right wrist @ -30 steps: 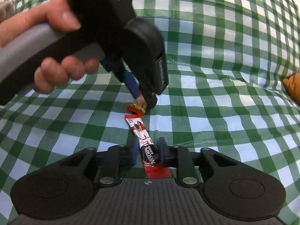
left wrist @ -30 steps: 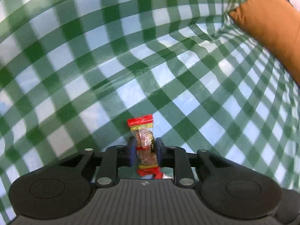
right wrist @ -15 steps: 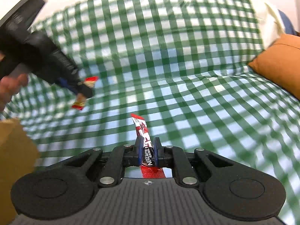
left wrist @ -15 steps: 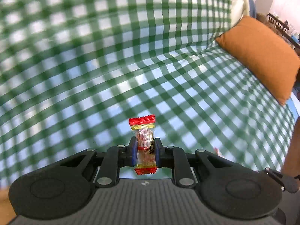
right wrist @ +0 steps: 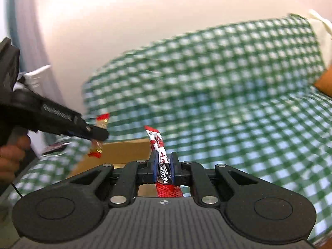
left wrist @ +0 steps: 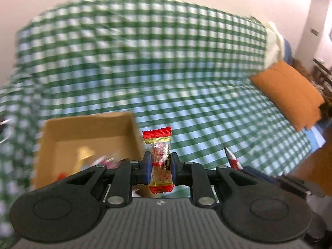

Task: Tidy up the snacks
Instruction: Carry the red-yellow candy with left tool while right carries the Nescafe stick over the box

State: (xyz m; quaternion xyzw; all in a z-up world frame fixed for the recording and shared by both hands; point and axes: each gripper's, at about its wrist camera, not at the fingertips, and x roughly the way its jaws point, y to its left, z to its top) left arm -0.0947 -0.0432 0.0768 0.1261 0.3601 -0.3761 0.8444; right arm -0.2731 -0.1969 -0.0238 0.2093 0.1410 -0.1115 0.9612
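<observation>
Snacks up in both claws: our left gripper [left wrist: 159,165] pinches the candy [left wrist: 160,155], our right gripper [right wrist: 164,166] pinches the Nescafé stick [right wrist: 160,157], cardboard box [left wrist: 83,128] at ten o'clock.

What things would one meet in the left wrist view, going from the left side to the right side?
cardboard box → candy held in the left gripper → coffee stick → orange cushion
</observation>
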